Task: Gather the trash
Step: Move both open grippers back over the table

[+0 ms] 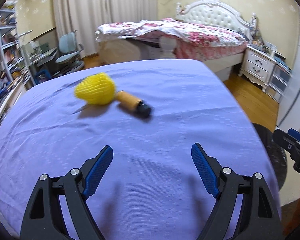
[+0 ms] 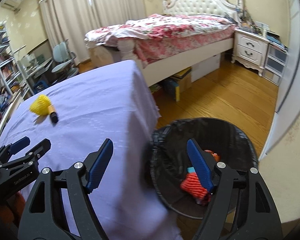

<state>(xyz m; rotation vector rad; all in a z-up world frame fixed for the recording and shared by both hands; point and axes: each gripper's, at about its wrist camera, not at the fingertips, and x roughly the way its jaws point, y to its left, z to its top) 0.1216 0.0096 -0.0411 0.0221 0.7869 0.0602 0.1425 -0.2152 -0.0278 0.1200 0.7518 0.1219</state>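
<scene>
On the lilac-clothed worktop (image 1: 150, 100), bring your wide-open, empty left tool (image 1: 152, 172) squarely around the yellow foam net sleeve (image 1: 95, 91), while the right tool (image 2: 150, 166) hangs open and empty.

1. The left gripper (image 1: 152, 152) hung over the purple tablecloth (image 1: 170, 104), its jaws wide apart with nothing between them.
2. A yellow foam net (image 1: 95, 90) lay further ahead on the cloth, touching a small brown bottle (image 1: 130, 102) with a black cap.
3. The right gripper (image 1: 290, 146) showed at the right edge, beside a black bin (image 1: 270, 140).
</scene>
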